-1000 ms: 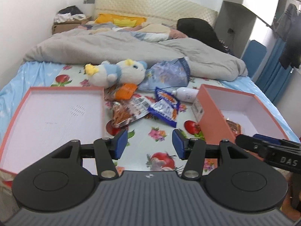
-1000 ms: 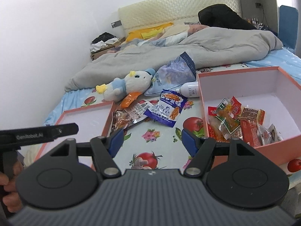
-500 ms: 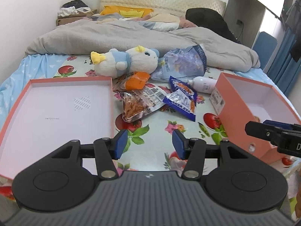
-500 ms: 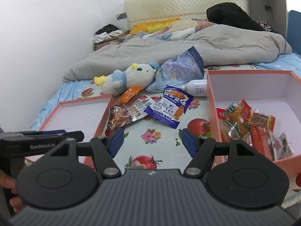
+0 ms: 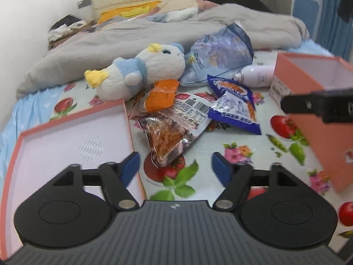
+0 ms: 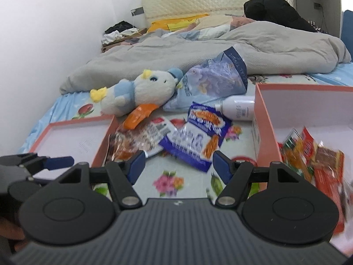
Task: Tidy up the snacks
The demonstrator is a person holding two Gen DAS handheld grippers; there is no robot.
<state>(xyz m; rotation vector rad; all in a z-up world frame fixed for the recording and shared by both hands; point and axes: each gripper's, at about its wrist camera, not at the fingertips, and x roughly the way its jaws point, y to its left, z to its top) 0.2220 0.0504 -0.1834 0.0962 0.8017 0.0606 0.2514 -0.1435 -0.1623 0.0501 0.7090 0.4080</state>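
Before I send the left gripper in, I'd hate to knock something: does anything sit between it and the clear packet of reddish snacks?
Nothing visible does. The left gripper is open, and the clear snack packet lies just ahead on bare floral sheet. The box lid sits off to the left.

The flat flowered bed sheet point(image 5: 238, 141) lies bare just in front of the wide-open left gripper point(image 5: 175, 167), so there is room to go forward there. A clear crinkly packet of orange-red snacks point(image 5: 169, 137) lies right ahead. The shallow pink box lid point(image 5: 126, 119) blocks the left side, and the tall pink cardboard box point(image 5: 308, 132) blocks the right. Between them sit a blue and white snack bag point(image 5: 233, 106), a soft white and blue toy duck point(image 5: 141, 72) and a white plastic bottle point(image 5: 256, 75). The wide-open right gripper point(image 6: 178, 165) has bare sheet under it too.
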